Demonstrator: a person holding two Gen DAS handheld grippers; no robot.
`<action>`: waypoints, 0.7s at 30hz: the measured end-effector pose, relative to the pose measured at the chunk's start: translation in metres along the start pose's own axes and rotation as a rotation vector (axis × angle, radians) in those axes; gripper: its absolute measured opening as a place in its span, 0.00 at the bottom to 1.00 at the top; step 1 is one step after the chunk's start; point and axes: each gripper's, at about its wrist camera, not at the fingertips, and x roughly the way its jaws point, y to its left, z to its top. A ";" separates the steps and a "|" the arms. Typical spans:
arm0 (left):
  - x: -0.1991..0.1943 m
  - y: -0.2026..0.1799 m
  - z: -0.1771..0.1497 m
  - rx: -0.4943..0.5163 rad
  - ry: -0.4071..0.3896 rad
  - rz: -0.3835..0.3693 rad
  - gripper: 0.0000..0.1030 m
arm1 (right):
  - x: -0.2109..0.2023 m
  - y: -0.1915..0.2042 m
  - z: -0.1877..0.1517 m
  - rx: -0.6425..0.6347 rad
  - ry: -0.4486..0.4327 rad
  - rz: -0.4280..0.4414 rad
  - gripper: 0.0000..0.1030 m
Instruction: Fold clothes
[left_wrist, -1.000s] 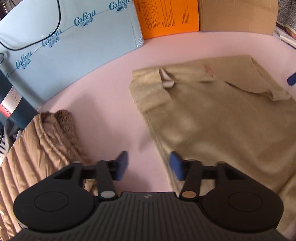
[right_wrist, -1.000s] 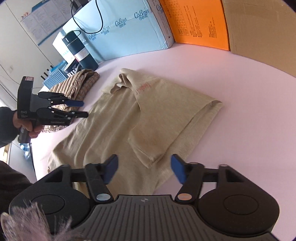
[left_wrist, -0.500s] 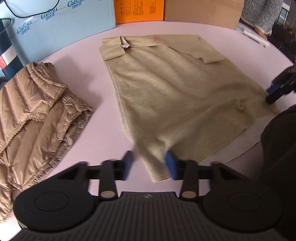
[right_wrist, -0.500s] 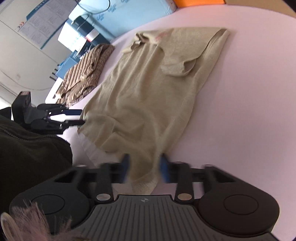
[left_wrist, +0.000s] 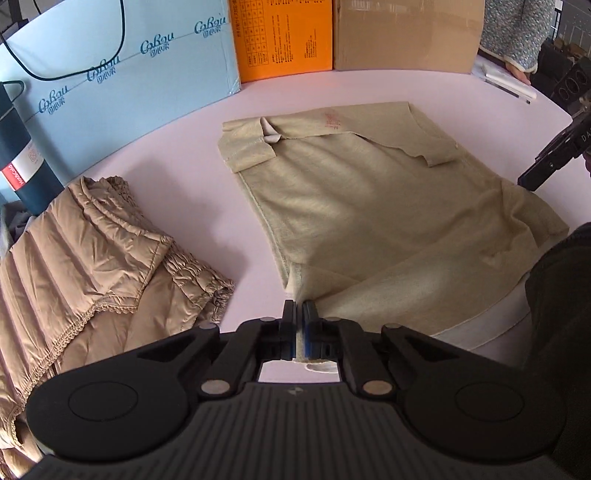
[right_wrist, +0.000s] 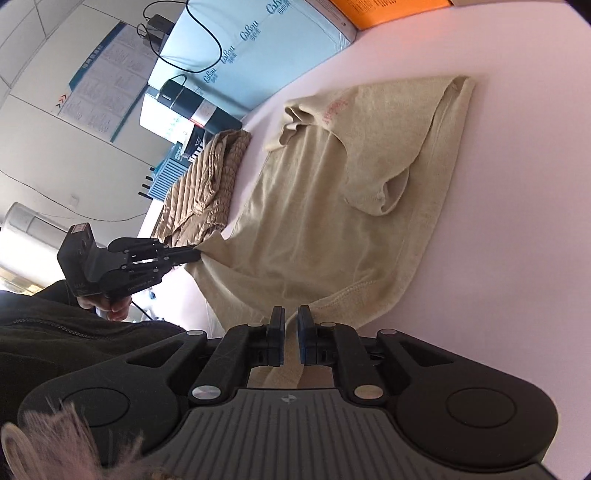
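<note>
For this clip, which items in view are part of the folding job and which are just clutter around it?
In the job:
- beige shirt, flat on the pink table
- left gripper, shut on its hem
- right gripper, shut on its hem

Lying about:
- tan quilted jacket
- blue box
- orange box
- cardboard box
- dark flask

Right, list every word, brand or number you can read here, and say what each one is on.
"Cabau", repeated, with small characters beneath too small to read: light blue box.
Grid and lines of print, too small to read: orange box.
Red-and-white label, lettering too blurred to be sure of: dark flask.
Red print on the chest, unreadable: beige shirt.
Wall chart: too small to read.
</note>
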 end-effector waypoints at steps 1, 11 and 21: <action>0.001 0.001 0.000 -0.003 0.015 -0.018 0.03 | 0.001 0.000 -0.001 -0.007 0.012 -0.010 0.08; 0.018 0.023 0.049 0.041 -0.109 0.138 0.58 | -0.008 0.010 0.027 -0.168 -0.141 -0.199 0.64; 0.130 0.033 0.134 0.187 -0.101 0.114 0.03 | 0.029 0.008 0.073 -0.294 -0.135 -0.300 0.75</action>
